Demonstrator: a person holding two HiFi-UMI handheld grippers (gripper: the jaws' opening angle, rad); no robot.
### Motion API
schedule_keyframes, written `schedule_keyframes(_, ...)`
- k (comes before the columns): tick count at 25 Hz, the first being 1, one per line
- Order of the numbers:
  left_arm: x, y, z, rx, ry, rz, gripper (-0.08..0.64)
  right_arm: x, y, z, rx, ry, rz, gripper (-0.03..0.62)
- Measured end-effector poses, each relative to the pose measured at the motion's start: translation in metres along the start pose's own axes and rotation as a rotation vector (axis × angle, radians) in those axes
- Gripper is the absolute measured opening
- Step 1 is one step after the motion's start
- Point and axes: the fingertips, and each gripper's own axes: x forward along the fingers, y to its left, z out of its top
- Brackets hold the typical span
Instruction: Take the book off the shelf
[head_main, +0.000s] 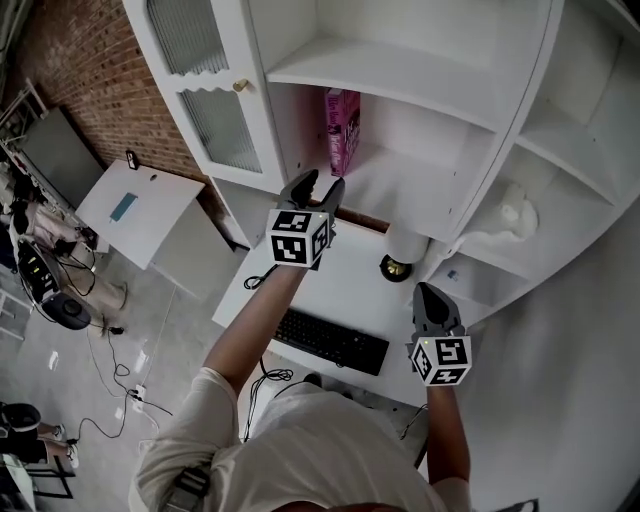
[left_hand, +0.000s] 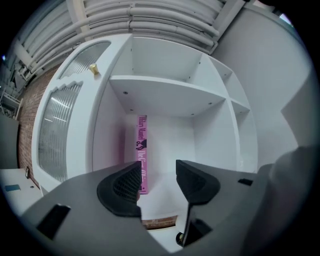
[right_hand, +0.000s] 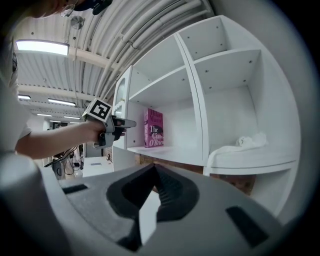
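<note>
Left tongs (left_hand: 158, 176) gape, upright book (left_hand: 143, 150) just beyond.

Left gripper (head_main: 320, 184): jaws apart, raised ahead.
Left arm (head_main: 250, 335): stretched forward.
Right gripper (head_main: 430, 297): jaws together, held lower.
Right arm (head_main: 448, 435): bent, near body.

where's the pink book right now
In the head view the pink book stands upright at the left end of the white shelf, near the glass door, just beyond the open left gripper.
</note>
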Motion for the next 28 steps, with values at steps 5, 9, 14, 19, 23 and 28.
schedule_keyframes(5, 0.04, 0.021, 0.002, -0.028, 0.012, 0.013, 0.207, 0.014, -0.011, 0.008, 0.016, -0.001, -0.064, 0.003)
schedule_keyframes(9, 0.066, 0.024, 0.005, -0.034, 0.018, 0.018, 0.207, 0.015, -0.017, 0.014, 0.016, -0.017, -0.094, 0.003)
schedule_keyframes(14, 0.096, 0.031, 0.017, -0.009, 0.015, 0.051, 0.221, 0.014, -0.021, 0.012, 0.022, -0.018, -0.129, 0.003)
schedule_keyframes(19, 0.131, 0.055, 0.021, -0.021, 0.014, 0.081, 0.221, 0.026, -0.025, 0.009, 0.036, 0.001, -0.17, 0.003)
schedule_keyframes(23, 0.149, 0.062, 0.025, -0.021, 0.011, 0.091, 0.215, 0.026, -0.031, 0.006, 0.044, 0.006, -0.2, 0.003)
schedule_keyframes(28, 0.171, 0.066, 0.02, -0.002, 0.024, 0.098, 0.202, 0.023, -0.034, 0.003, 0.05, 0.018, -0.23, 0.003)
